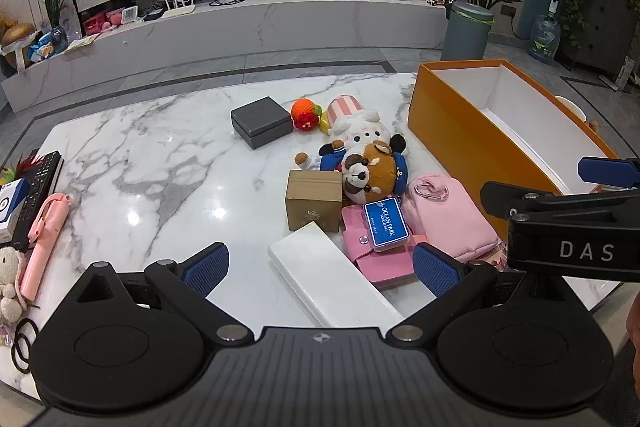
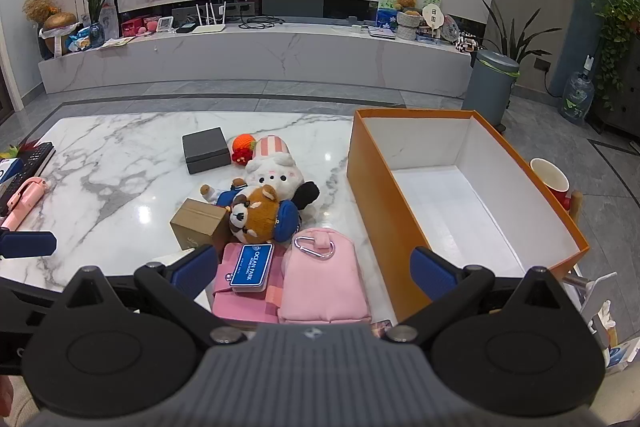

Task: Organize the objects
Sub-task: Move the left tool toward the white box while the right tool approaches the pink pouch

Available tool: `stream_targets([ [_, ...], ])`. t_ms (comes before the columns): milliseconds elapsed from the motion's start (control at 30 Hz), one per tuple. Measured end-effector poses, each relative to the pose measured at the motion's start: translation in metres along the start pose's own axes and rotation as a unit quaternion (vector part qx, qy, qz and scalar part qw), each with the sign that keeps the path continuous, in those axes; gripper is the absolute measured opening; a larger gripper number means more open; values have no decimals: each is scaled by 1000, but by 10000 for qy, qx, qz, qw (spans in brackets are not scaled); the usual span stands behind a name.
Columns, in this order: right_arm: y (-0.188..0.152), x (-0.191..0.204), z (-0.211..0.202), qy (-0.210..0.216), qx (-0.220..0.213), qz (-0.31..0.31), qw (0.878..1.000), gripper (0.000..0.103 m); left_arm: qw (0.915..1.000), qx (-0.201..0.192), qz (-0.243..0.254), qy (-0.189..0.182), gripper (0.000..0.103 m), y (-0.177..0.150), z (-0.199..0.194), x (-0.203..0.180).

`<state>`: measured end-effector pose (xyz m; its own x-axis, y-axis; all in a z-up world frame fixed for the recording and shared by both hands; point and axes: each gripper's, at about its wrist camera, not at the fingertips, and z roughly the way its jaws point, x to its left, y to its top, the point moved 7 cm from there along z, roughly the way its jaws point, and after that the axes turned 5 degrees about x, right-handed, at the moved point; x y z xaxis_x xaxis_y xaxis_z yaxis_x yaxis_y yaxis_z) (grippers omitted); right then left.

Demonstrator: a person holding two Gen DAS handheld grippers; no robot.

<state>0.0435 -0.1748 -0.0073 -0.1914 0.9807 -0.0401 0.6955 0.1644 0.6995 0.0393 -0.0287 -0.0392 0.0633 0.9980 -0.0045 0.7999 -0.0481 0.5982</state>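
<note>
An open orange box (image 1: 448, 123) (image 2: 372, 187) with a white, empty inside stands at the right of the marble table (image 1: 140, 167). Left of it lies a pile: a brown plush (image 1: 370, 171) (image 2: 256, 213), a white plush (image 1: 356, 127) (image 2: 272, 167), a cardboard box (image 1: 314, 201) (image 2: 200, 223), a pink pouch (image 1: 452, 223) (image 2: 320, 279), a blue card tin (image 1: 386, 223) (image 2: 252, 267) on a pink wallet (image 1: 380, 259), a white slab (image 1: 332, 279), a dark grey box (image 1: 262, 121) (image 2: 206, 149) and an orange knit toy (image 1: 306, 113). My left gripper (image 1: 320, 267) is open over the white slab. My right gripper (image 2: 314, 269) is open over the pink pouch.
A pink stick (image 1: 44, 231), a black remote (image 1: 38, 187), a small plush (image 1: 10, 279) and hair ties (image 1: 22, 343) lie at the table's left edge. A red cup (image 2: 550, 179) stands behind the orange box. A TV bench (image 2: 256, 55) and a grey bin (image 2: 490, 83) stand beyond.
</note>
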Motion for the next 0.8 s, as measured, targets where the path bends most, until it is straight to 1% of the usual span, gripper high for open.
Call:
stream_targets([
  [433, -6, -2, 6, 33, 69, 14, 10000, 102, 9999, 26, 118, 11, 103, -3, 2, -5],
  [600, -10, -6, 12, 8, 116, -13, 9999, 102, 9999, 98, 27, 30, 103, -10, 9, -6],
  [800, -22, -10, 28, 18, 298, -42, 9995, 102, 9996, 242, -63, 89, 103, -19, 21, -2],
])
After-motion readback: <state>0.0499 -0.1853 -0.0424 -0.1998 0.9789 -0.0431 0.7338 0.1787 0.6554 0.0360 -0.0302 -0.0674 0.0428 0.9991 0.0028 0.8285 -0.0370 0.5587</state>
